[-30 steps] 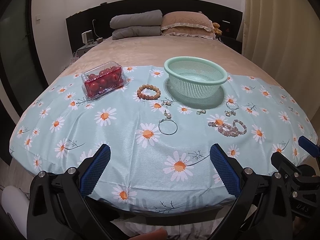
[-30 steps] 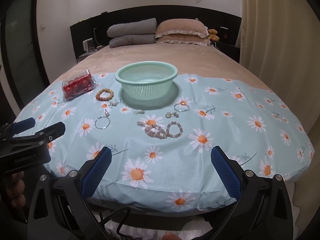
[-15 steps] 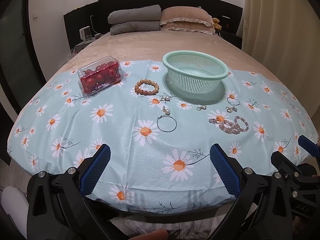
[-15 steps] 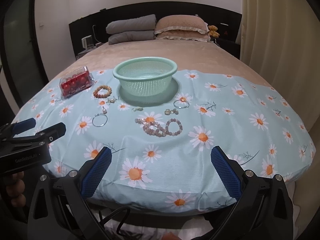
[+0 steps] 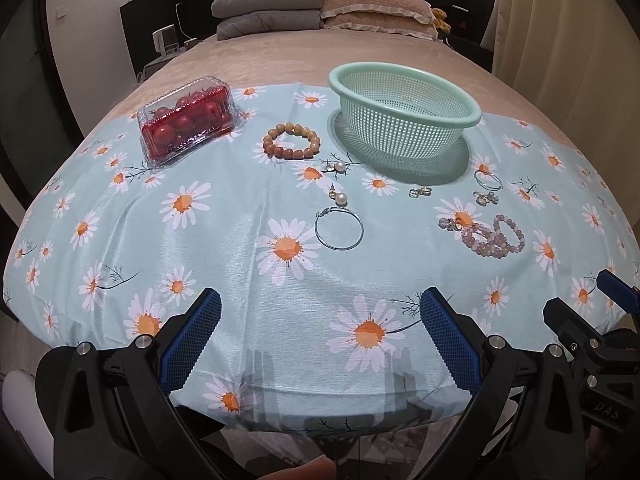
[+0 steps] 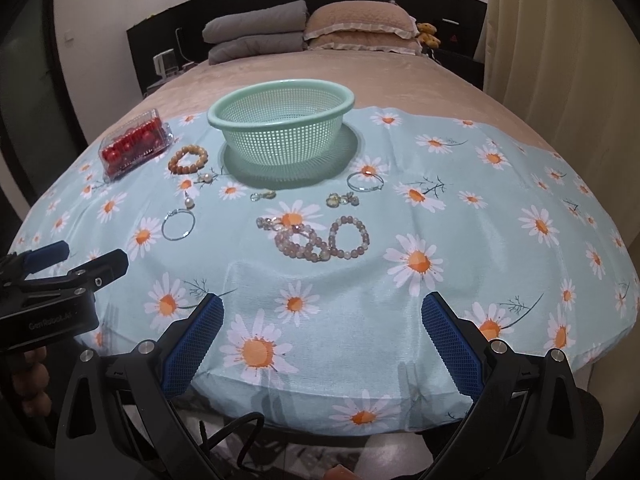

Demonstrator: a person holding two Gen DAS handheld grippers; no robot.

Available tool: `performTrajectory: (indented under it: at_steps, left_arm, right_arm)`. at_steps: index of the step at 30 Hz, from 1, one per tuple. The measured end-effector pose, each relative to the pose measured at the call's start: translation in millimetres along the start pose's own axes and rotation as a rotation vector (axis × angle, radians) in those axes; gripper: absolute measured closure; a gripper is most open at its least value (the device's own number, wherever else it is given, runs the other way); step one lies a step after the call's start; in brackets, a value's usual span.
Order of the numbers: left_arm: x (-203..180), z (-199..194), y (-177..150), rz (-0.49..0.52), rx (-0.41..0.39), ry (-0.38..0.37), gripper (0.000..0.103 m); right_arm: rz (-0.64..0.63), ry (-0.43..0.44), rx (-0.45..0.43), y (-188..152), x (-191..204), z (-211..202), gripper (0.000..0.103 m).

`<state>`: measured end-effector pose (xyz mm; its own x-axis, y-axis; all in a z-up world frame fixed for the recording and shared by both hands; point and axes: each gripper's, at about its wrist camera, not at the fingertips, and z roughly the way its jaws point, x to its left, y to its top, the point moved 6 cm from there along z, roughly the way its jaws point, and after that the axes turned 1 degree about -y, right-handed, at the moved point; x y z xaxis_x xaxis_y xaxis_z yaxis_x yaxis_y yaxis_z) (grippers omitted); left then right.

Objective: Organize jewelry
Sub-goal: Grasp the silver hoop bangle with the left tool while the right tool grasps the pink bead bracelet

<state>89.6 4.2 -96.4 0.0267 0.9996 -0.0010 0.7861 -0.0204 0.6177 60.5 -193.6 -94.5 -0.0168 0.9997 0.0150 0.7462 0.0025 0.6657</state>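
Jewelry lies on a daisy-print cloth (image 5: 224,248) on a bed. An empty mint green basket (image 5: 404,114) (image 6: 280,124) stands at the back. An orange bead bracelet (image 5: 291,141) (image 6: 188,159), pearl earrings (image 5: 340,199), a silver hoop (image 5: 339,228) (image 6: 178,224), small clasps (image 5: 420,191) and pink bead bracelets (image 5: 486,236) (image 6: 320,240) lie in front of it. My left gripper (image 5: 320,334) is open and empty at the cloth's near edge. My right gripper (image 6: 322,334) is open and empty, in front of the pink bracelets.
A clear box of red cherry tomatoes (image 5: 188,120) (image 6: 134,146) sits at the back left. Pillows (image 5: 320,6) lie at the headboard. A curtain (image 5: 580,40) hangs on the right. A second silver hoop (image 6: 365,182) and a charm pair (image 6: 342,199) lie right of the basket.
Both grippers have moved forward a little over the cloth, so the basket and jewelry look nearer. Both stay open. Nothing on the cloth has moved.
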Motion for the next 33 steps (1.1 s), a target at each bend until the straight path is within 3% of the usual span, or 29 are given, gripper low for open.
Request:
performTrajectory:
  at_steps: [20, 27, 33]
  left_arm:
    - [-2, 90, 7, 0.041, 0.158, 0.003, 0.006]
    - [-1, 108, 10, 0.028, 0.151, -0.024, 0.004]
    - [-1, 116, 17, 0.02, 0.102, -0.018, 0.004]
  right_arm:
    - [-0.058, -0.049, 0.109, 13, 4, 91, 0.008]
    - [-0.035, -0.014, 0.101, 16, 1, 113, 0.006]
    - [-0.005, 0.015, 0.018, 22, -3, 121, 0.006]
